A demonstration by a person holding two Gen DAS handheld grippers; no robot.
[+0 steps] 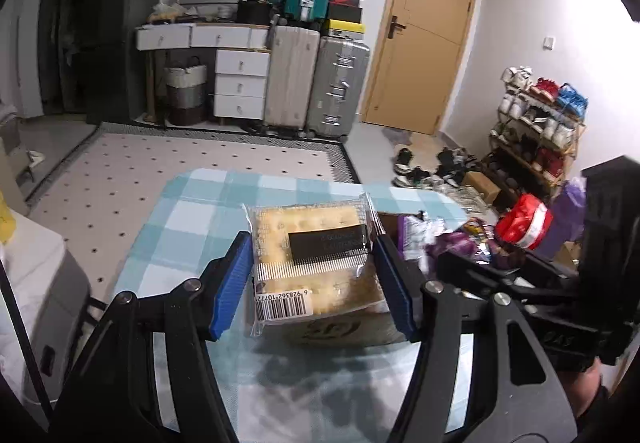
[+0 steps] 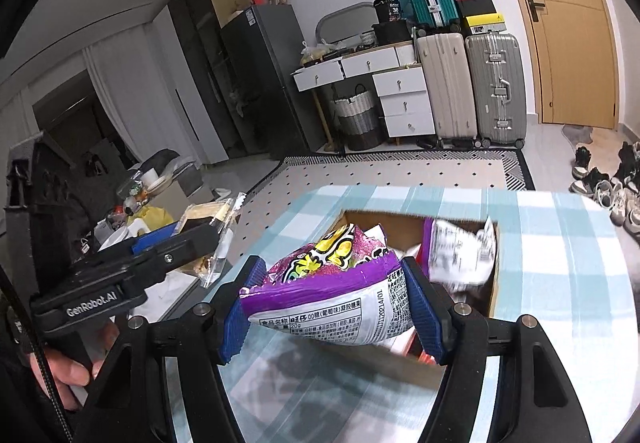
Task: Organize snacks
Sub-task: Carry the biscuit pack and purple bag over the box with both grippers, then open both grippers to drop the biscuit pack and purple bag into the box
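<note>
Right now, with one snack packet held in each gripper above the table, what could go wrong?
1. The left gripper pinches the cracker packet only by its sides; the crackers may crack or the slick wrapper may slip.
2. The right gripper holds the purple candy bag, which is soft and bulges, so it could slide out.
3. The cardboard box already looks full; adding more could spill packets onto the checked tablecloth.

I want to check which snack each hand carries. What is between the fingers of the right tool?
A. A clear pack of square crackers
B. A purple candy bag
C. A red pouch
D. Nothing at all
B: in the right wrist view, the right tool presses both blue pads on a purple candy bag, above the cardboard box; the cracker pack is in the left tool.
</note>
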